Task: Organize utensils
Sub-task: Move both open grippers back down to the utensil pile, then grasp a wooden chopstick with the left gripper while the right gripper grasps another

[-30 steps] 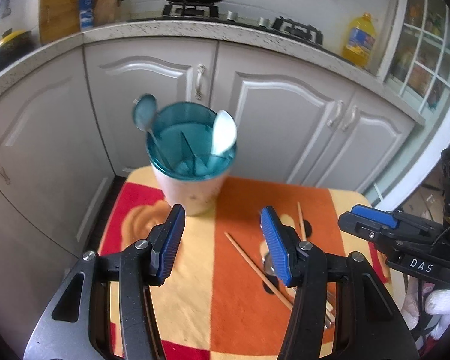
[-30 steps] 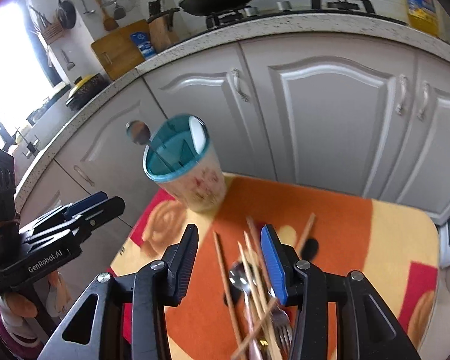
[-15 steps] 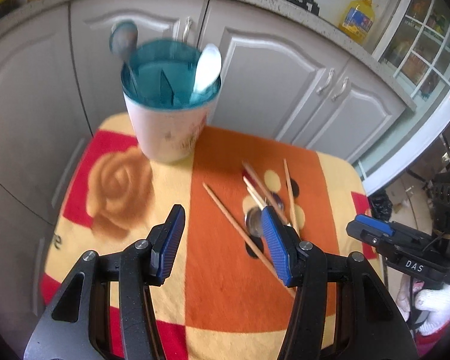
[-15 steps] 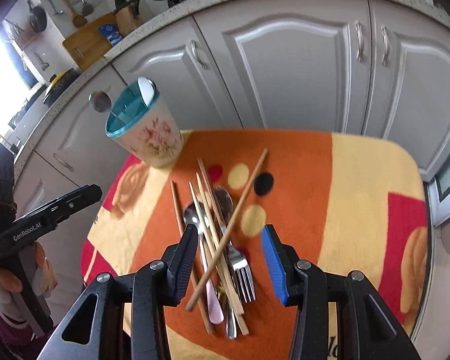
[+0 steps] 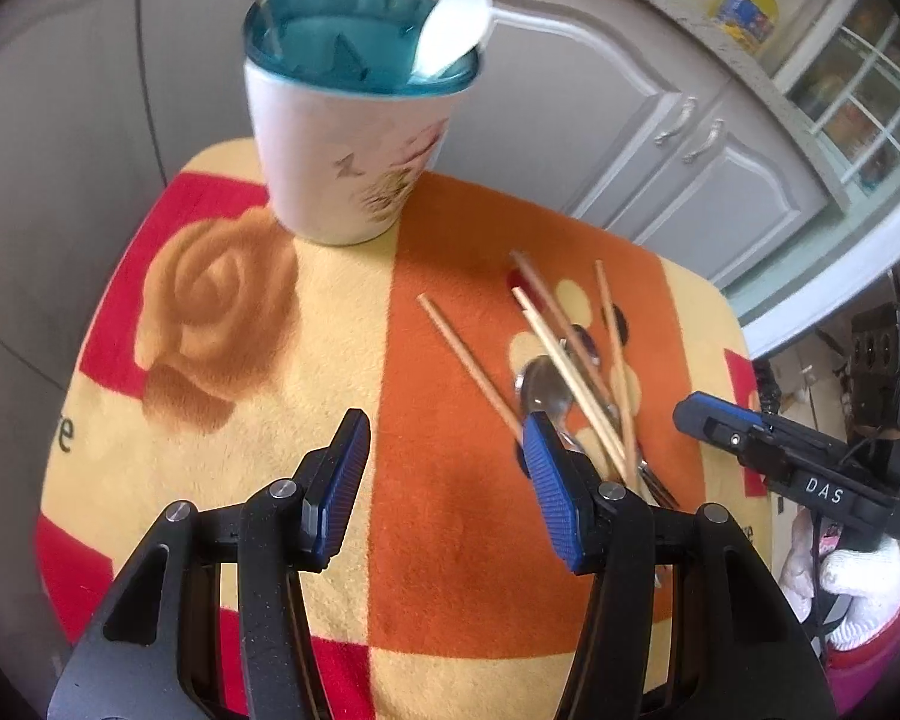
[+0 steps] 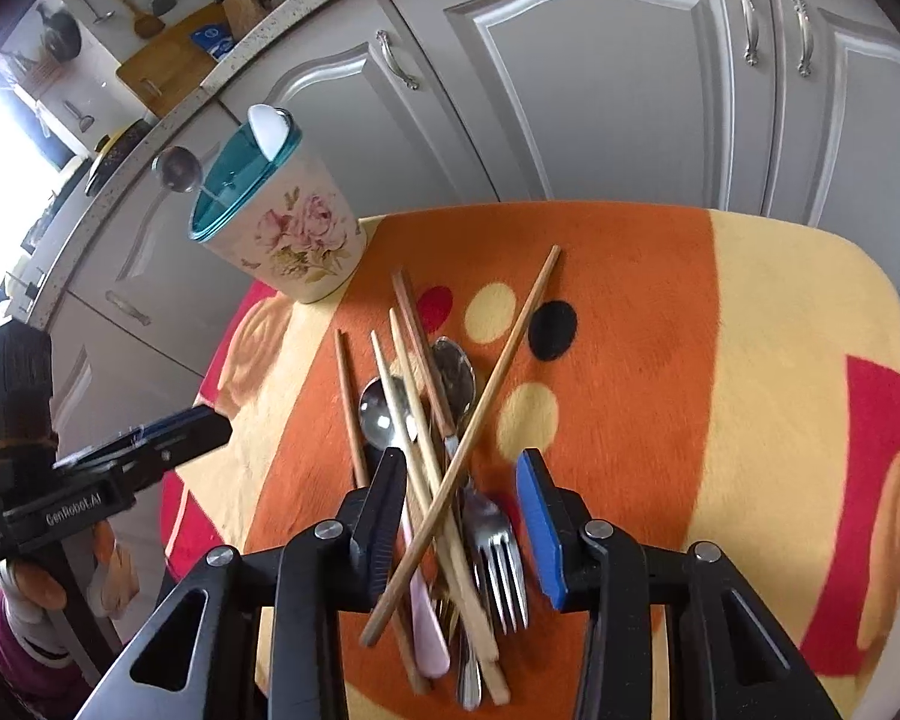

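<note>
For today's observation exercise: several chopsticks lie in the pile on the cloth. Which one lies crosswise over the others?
The darker brown chopstick: it slants from upper right to lower left across the pile, while the other chopsticks run roughly parallel, lengthwise.

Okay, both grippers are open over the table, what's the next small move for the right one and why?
Probably lower the right gripper a little further and close on the fork. Its jaws stand open astride the loose pile, the fork's tines lie between them, and the holder cup has only two spoons so far.
</note>
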Motion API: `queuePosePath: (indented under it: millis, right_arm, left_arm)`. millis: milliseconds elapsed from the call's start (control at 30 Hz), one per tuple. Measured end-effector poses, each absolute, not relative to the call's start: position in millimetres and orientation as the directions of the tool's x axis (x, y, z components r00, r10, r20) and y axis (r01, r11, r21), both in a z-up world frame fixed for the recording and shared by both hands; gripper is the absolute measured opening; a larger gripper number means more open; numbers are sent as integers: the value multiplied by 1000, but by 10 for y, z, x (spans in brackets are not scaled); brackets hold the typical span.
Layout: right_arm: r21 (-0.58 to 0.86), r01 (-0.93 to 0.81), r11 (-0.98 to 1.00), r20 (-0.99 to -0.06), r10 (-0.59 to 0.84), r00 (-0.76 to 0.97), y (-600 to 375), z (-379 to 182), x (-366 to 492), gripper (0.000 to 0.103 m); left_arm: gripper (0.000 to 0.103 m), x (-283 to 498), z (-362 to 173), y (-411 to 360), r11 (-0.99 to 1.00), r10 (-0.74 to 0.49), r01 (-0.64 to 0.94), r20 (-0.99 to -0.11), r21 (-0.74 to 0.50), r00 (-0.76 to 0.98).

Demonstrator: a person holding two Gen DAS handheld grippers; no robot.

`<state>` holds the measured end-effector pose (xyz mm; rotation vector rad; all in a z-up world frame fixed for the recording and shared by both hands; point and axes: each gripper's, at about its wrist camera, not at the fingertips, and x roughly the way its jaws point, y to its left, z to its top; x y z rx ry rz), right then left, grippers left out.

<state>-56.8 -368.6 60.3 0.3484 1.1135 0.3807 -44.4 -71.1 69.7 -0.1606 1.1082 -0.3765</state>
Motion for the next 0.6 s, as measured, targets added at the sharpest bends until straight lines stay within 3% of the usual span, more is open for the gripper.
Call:
queuePosePath:
  millis: [233,500,600]
  right_arm:
    - [438,-120,891,-818,451,357,-3622,472,-265,37]
    - [392,-119,912,-850,409,332,-3663,366,106,37]
    - [386,-127,914,-861,406,306,-3646,304,211,32]
  left_arm:
    - [53,-250,562,-766,932,-363,159,-859,-327,362]
    - [53,-75,468,-1036,960,-276,142,-899,-241,340]
    - [53,-32,412,-1086,965,-260,129,-911,-230,321]
